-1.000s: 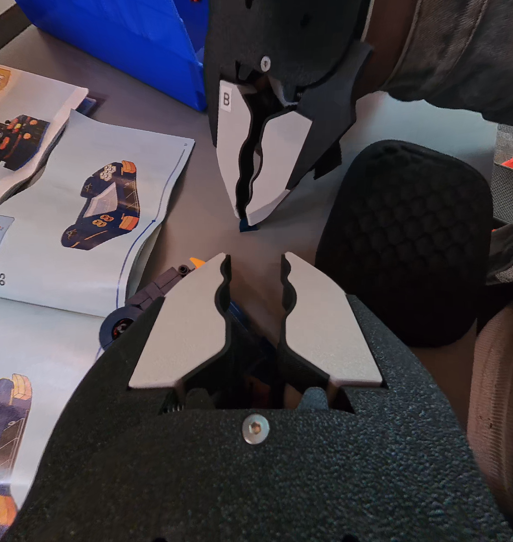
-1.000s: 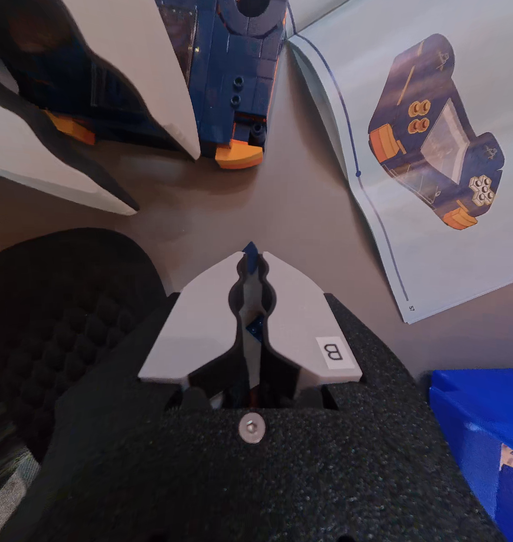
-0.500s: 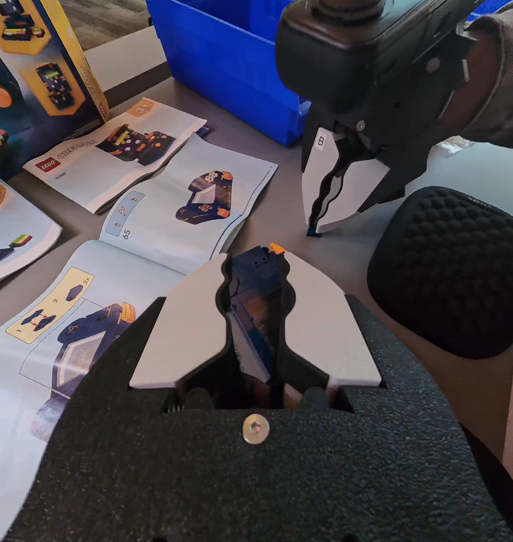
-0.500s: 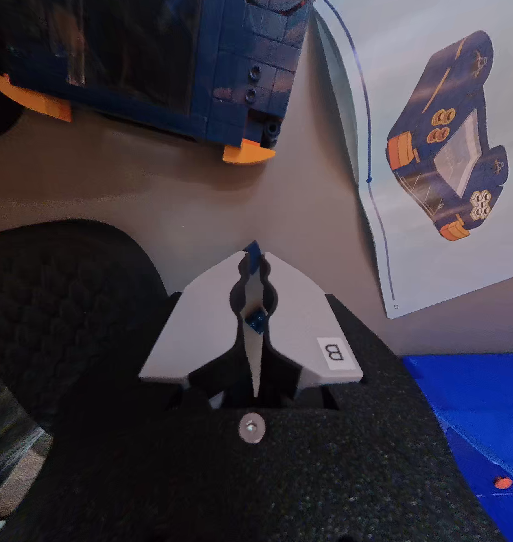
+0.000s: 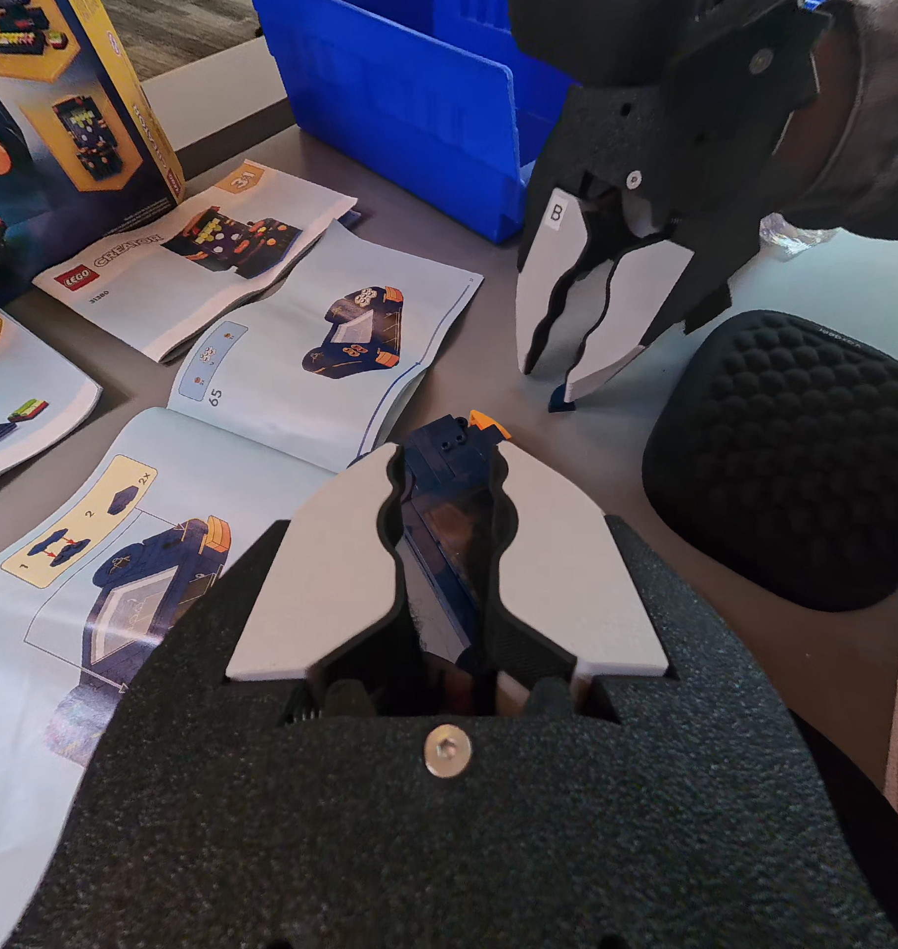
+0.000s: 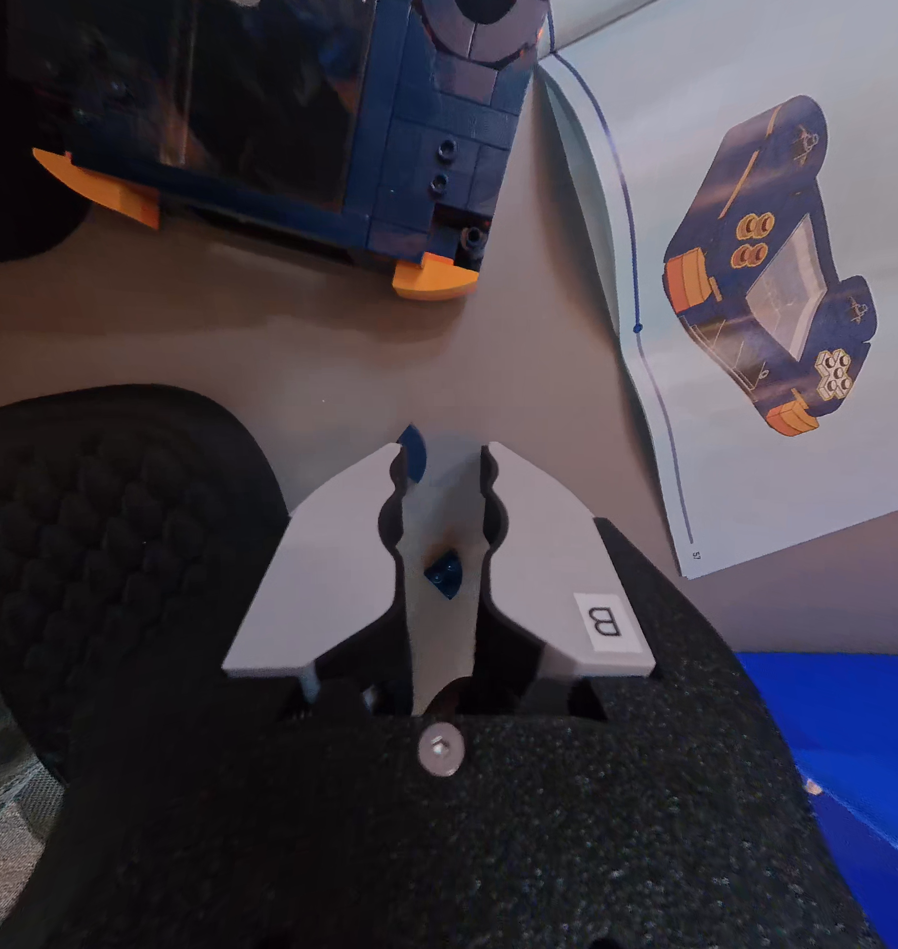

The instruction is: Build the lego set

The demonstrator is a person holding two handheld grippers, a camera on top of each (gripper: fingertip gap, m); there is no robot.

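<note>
Landmark: the dark-blue lego model (image 5: 449, 493), clamped between the fingers of the left gripper (image 5: 447, 457), jaws pressed on its two sides, orange tip (image 5: 482, 420) poking out past the fingertips.

Left of model: open instruction booklet (image 5: 303, 328) flat on grey table (image 5: 493, 328), a closed booklet (image 5: 190, 257) behind it, the set's box (image 5: 77, 102) farther back at the left edge. Behind model: blue bin (image 5: 411, 113).

Right of model and beyond it: right gripper (image 5: 552, 375) pointing down at the table, jaws spread apart. A small dark-blue piece (image 5: 559, 400) sits at the tip of one finger, resting against it; not pinched. Right wrist view: same curved piece (image 6: 413, 452) by the left fingertip, and a second small dark-blue studded piece (image 6: 444, 574) lying on the table between the fingers.

Far right of model: black dimpled pad (image 5: 796, 452) on the table.
</note>
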